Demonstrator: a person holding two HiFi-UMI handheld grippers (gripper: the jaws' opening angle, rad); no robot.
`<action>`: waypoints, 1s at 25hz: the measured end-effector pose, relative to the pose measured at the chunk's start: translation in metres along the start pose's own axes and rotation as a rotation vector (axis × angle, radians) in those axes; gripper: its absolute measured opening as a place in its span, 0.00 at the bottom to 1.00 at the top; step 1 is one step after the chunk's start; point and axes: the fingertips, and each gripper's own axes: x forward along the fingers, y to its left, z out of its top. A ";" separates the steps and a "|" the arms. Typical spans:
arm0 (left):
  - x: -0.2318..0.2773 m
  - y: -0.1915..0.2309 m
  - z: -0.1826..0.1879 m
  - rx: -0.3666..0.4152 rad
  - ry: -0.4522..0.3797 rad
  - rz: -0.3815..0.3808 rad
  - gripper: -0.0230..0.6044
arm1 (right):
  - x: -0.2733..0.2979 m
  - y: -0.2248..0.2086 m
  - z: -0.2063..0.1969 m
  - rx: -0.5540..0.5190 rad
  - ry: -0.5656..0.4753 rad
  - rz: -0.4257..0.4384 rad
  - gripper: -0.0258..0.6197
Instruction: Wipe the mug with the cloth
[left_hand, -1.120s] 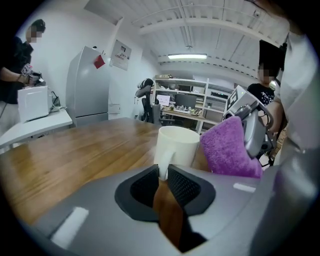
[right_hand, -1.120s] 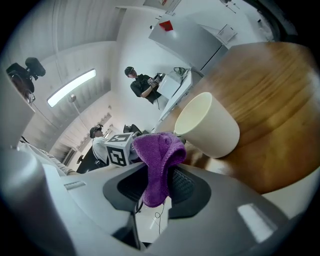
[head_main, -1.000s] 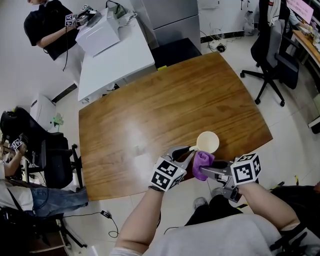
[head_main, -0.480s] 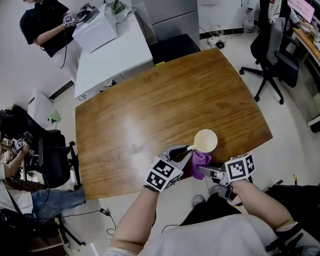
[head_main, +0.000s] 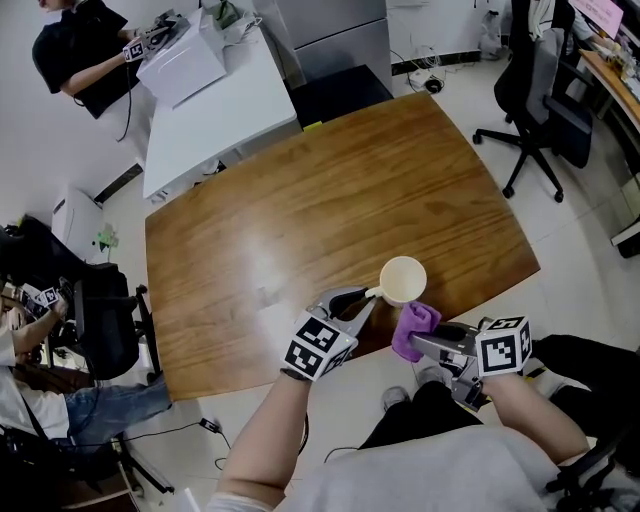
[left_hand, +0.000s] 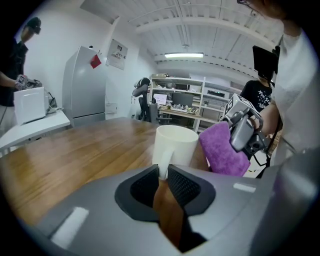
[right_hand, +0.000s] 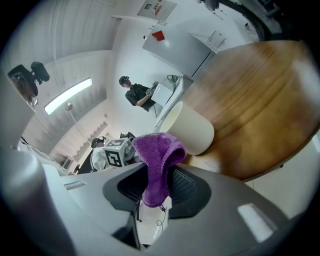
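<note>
Office floor, swivel chairs and a white side table surround the large brown wooden table (head_main: 300, 220), and the work sits at its near edge. Over the last second the right gripper (head_main: 424, 341) has slid a little toward the person's right and closer to the body. The left gripper (head_main: 366, 299) has barely shifted.

The cream-white ceramic mug (head_main: 403, 280) stays close to the table's near edge. It stands upright, its long axis vertical and its open mouth facing the ceiling. Its handle points toward the person's left, pinched between the left gripper's narrowly parted jaws.

The fuzzy purple cloth (head_main: 415, 328) is clamped between the right gripper's jaws, with a fold bulging past the tips. It now sits just beside the mug's near wall, drawn slightly back from where it was. Whether it still presses on the wall I cannot tell.

I judge this to be one stroke within the wiping: the mug is steadied by its handle, and the job looks under way rather than finished.
</note>
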 end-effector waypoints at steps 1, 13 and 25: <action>0.000 0.000 0.000 0.001 0.001 -0.001 0.12 | -0.005 0.001 0.005 0.008 -0.024 0.005 0.22; 0.002 0.001 0.002 0.032 0.016 -0.016 0.12 | -0.004 -0.039 0.008 0.079 -0.024 -0.032 0.22; -0.002 0.001 -0.003 0.049 0.021 -0.027 0.12 | -0.037 -0.049 0.030 0.118 -0.053 -0.063 0.22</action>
